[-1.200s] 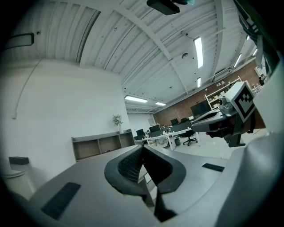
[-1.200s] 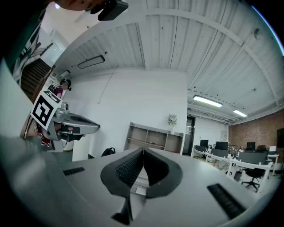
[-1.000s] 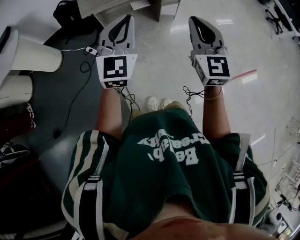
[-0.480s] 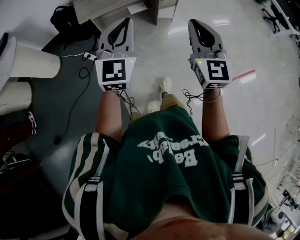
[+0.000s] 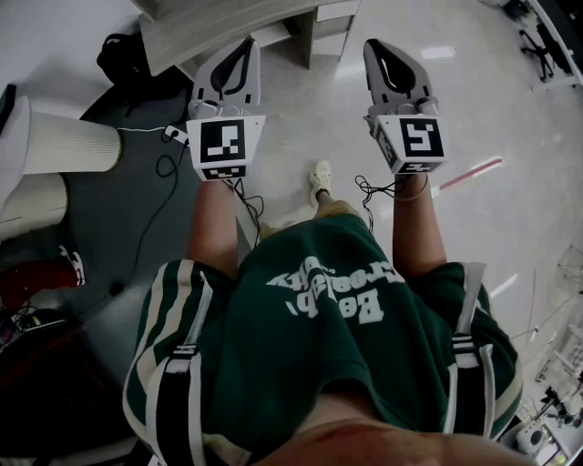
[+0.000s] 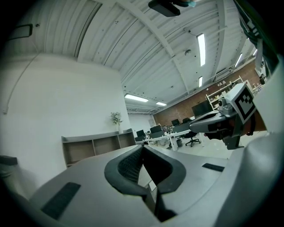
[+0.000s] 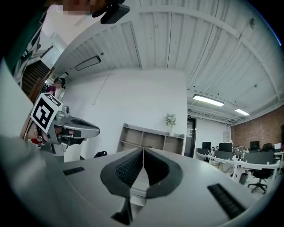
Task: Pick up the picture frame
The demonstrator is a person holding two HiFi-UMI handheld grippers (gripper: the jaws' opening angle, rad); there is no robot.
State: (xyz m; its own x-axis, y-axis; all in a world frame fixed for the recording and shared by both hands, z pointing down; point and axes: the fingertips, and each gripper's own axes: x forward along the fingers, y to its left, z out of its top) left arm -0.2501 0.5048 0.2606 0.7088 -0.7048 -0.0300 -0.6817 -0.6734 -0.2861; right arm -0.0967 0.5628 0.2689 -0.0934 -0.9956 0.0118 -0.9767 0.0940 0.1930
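No picture frame shows in any view. In the head view my left gripper (image 5: 248, 41) and right gripper (image 5: 372, 43) are held side by side in front of the person's body, pointing level toward a low grey shelf unit (image 5: 228, 23). Both are shut with nothing between the jaws. The left gripper view shows the left gripper (image 6: 143, 146) with its pads together, the shelf unit (image 6: 95, 146) beyond it and the right gripper (image 6: 222, 124) off to the right. In the right gripper view the right gripper (image 7: 143, 150) is likewise shut, facing the open shelf unit (image 7: 151, 139).
A small plant (image 7: 170, 119) stands on top of the shelf. Two white cylinders (image 5: 64, 141), a black bag (image 5: 123, 50) and cables (image 5: 164, 164) lie on a dark floor mat (image 5: 109, 227) to the left. Office desks and chairs (image 6: 177, 131) stand far to the right.
The person has stepped forward, one foot now ahead. Both grippers were carried forward together, still shut, and the shelf unit has come further into view at the top.
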